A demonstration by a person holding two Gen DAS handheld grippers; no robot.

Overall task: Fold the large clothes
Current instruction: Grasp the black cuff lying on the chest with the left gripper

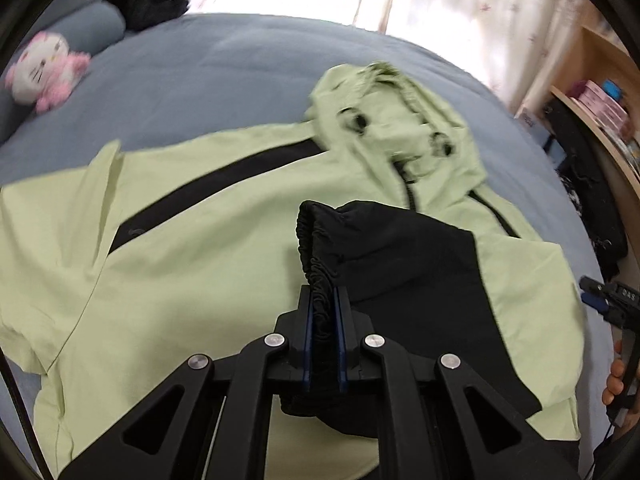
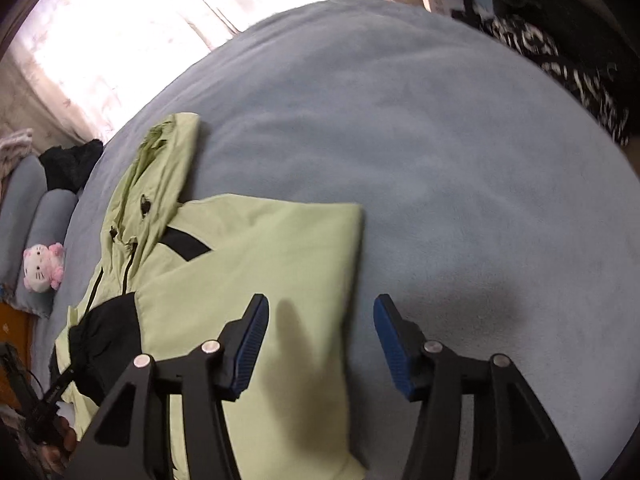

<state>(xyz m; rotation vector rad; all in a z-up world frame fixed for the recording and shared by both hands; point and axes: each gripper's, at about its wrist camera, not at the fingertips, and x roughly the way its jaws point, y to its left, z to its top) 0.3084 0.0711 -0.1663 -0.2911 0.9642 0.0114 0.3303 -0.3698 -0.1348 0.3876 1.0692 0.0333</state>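
Note:
A light green hooded jacket (image 1: 200, 248) with black stripes lies spread on the bed, its hood (image 1: 392, 120) at the far end. My left gripper (image 1: 323, 300) is shut on the gathered elastic cuff (image 1: 320, 248) of the jacket's black sleeve, which is lifted over the jacket's body. In the right wrist view the jacket (image 2: 260, 260) shows a folded right edge, and the black sleeve (image 2: 108, 332) sits at the lower left. My right gripper (image 2: 320, 312) hangs open over that folded edge and the blanket, with nothing between its blue pads (image 2: 248, 344).
A grey-blue blanket (image 2: 440, 160) covers the bed. A pink-and-white plush toy (image 1: 44, 68) rests by the pillows (image 1: 96, 20), with a black garment (image 1: 148, 0) behind. A wooden shelf (image 1: 600, 92) and dark patterned cloth (image 2: 560, 60) stand beside the bed. A hand (image 1: 616, 380) shows at the right edge.

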